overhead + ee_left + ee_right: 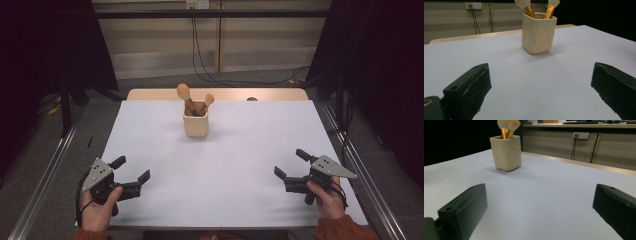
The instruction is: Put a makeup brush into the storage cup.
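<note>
Cup (195,125) with two brushes (187,98) stands well ahead of both grippers' wide, empty jaws.

A pale grey table (225,185) carries one cream holder (195,125) near its far edge.

The room is dim and dark at the sides. The table (225,165) looks bright, with soft shadows and slight blur.
</note>
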`<state>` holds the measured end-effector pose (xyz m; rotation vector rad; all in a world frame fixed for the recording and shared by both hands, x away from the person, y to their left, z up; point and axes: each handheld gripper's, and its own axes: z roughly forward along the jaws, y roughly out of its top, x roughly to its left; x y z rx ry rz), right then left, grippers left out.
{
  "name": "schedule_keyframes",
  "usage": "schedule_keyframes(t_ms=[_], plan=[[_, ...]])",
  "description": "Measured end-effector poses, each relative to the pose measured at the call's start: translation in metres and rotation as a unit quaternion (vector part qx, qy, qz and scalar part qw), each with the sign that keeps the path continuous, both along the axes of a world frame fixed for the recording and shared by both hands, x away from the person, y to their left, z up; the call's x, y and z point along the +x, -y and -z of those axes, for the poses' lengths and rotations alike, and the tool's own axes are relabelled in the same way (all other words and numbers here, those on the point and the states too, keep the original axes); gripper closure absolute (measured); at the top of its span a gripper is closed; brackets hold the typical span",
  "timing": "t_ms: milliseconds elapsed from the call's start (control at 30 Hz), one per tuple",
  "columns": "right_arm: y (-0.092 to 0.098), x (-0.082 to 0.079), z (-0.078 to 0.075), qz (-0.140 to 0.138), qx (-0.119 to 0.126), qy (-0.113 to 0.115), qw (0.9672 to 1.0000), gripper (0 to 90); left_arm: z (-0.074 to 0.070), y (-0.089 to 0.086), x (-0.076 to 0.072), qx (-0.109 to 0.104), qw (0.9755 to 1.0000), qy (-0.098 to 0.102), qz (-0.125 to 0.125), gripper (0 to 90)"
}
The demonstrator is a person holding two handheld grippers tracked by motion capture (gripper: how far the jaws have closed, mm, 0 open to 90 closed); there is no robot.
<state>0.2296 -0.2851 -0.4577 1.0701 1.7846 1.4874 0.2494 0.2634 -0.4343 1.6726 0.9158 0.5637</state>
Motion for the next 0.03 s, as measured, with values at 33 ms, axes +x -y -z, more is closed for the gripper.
schedule_keyframes(t_ms=[33], plan=[[0.0001, 0.0002, 0.0001, 0.0, -0.001, 0.0, 1.0, 0.0, 0.0, -0.0005, 0.0001, 0.0, 1.0, 0.0, -0.001, 2.4]])
